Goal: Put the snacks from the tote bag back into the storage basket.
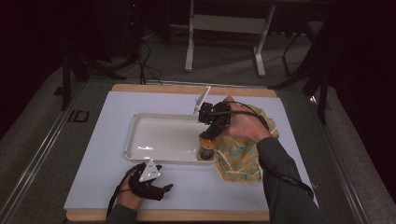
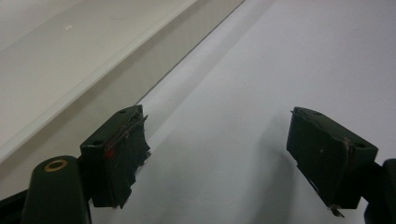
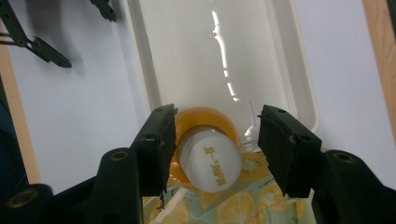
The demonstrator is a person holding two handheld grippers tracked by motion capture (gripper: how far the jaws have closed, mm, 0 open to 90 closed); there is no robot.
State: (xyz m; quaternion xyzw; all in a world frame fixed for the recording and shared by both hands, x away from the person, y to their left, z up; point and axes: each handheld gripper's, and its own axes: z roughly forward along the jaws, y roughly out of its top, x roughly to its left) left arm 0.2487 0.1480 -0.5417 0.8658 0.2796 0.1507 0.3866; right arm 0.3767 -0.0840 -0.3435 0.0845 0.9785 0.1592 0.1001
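A small bottle with orange contents and a white cap stands upright in the near right corner of a white tray. My right gripper points down over it. Its jaws are open, one on each side of the cap, with a gap on the right side. My left gripper rests low on the white mat in front of the tray, open with nothing between its jaws. The tray's rim runs past its left jaw.
A yellow lemon-print cloth lies bunched on the mat right of the tray, under my right hand and forearm. The white mat covers a wooden board. Table legs and cables stand on the floor beyond the far edge.
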